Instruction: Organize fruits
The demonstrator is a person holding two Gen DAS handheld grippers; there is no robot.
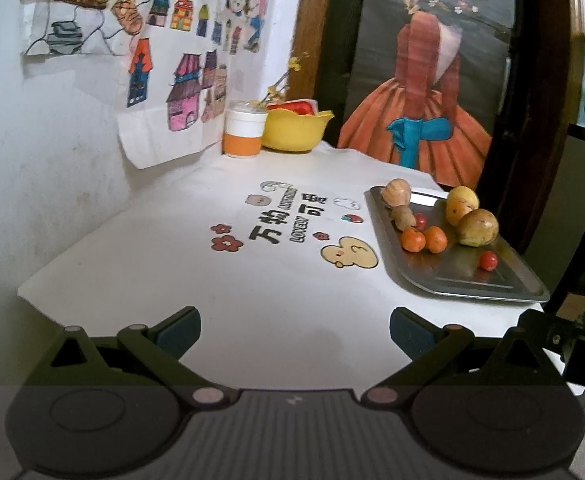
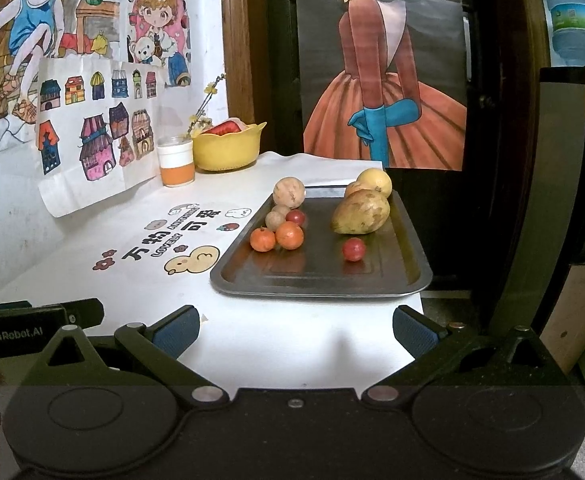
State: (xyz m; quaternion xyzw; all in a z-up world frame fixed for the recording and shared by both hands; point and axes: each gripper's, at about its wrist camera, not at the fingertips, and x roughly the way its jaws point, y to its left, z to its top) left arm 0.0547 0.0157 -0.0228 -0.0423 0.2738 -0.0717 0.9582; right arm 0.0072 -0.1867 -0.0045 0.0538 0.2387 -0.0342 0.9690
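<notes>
Right wrist view: showed fruit loose on the metal tray (image 2: 408,240), both claws spread wide and empty.

Held the right gripper (image 2: 295,330) and left gripper (image 1: 295,330) low over the white table cover (image 2: 252,344), short of the tray. Found a pear (image 2: 360,212), two small oranges (image 2: 277,237), red berries (image 2: 353,249) and tan round fruits (image 2: 288,191) scattered there. Judged best: approach one loose fruit squarely, close gently, keep neighbours from rolling. Beyond: yellow bowl (image 2: 226,152), orange-banded cup (image 2: 176,162), drawings on the wall, a dark painted door.
</notes>
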